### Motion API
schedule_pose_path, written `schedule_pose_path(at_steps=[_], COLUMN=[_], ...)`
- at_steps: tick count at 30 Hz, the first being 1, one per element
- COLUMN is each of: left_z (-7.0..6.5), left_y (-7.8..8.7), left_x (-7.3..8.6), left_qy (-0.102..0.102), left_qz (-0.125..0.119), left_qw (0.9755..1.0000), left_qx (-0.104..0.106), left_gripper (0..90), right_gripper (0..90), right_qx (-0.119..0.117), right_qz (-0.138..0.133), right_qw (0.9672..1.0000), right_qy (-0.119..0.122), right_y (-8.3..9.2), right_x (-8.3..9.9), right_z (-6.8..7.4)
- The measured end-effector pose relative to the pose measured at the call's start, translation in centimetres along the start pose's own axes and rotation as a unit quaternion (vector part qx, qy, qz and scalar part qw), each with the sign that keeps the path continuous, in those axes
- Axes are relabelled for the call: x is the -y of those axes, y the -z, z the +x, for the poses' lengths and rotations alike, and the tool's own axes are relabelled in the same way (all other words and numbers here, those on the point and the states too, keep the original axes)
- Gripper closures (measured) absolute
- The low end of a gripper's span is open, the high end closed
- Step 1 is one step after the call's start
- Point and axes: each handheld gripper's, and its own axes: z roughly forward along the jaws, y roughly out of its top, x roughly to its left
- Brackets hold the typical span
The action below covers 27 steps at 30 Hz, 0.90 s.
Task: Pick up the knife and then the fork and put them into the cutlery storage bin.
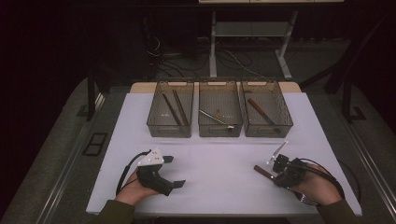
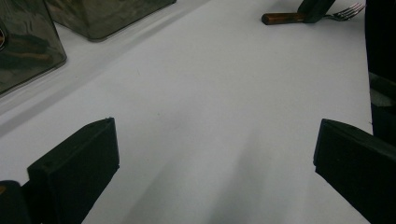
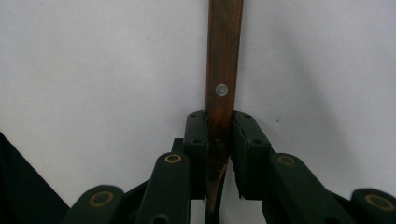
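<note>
Dim surroundings swallow the floor and the desk legs beyond the white table [image 1: 219,154], so little past its far edge can be made out. Three clear bins [image 1: 220,115] stand in a row at the far side, each holding utensils too small and dark to tell apart with certainty. Near the right corner, the right gripper [image 1: 275,171] has its jaws pressed together on the wooden handle of a fork [image 3: 224,70]; in the right gripper view the handle runs up out of the frame, its end cut off. The tines show in the left gripper view, partly behind the jaw. The left gripper [image 1: 175,171] rests near the left, jaws wide apart over bare table.
</note>
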Motion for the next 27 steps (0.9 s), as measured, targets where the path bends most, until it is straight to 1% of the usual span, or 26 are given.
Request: schedule_pose_path(at_steps=[3,4,5,6,10,13,16,21,24,27], left_z=[0.0,0.0,0.0,0.0,0.0,0.0,0.0,0.0,0.0,0.0], left_y=[0.0,0.0,0.0,0.0,0.0,0.0,0.0,0.0,0.0,0.0], left_x=[0.0,0.0,0.0,0.0,0.0,0.0,0.0,0.0,0.0,0.0], left_qy=[0.0,0.0,0.0,0.0,0.0,0.0,0.0,0.0,0.0,0.0], left_qz=[0.0,0.0,0.0,0.001,0.0,0.0,0.0,0.0,0.0,0.001], left_qw=[1.0,1.0,1.0,1.0,1.0,1.0,1.0,1.0,1.0,1.0], left_qx=[0.0,0.0,0.0,0.0,0.0,0.0,0.0,0.0,0.0,0.0], left_gripper=[0.0,0.0,0.0,0.0,0.0,0.0,0.0,0.0,0.0,0.0], right_gripper=[76.9,76.9,77.0,77.0,77.0,77.0,77.0,77.0,77.1,77.1], right_qx=[-0.015,-0.024,-0.023,-0.028,-0.031,-0.039,-0.048,-0.061,-0.07,-0.075], right_qz=[-0.011,-0.019,-0.023,-0.028,-0.048,-0.07,-0.092,-0.131,-0.148,-0.161], right_qw=[0.9998,0.9994,0.9993,0.999,0.9979,0.996,0.9934,0.987,0.9832,0.9802], right_qy=[-0.007,-0.017,-0.021,-0.021,-0.03,-0.038,-0.05,-0.071,-0.08,-0.087], right_y=[0.0,0.1,0.1,0.0,0.3,0.9,1.3,2.0,2.4,2.7], right_x=[0.2,0.2,0.3,0.3,0.6,1.0,1.4,2.2,2.7,3.0], right_z=[-0.4,-0.5,-0.6,-0.8,-1.3,-1.9,-2.4,-3.4,-3.9,-4.2])
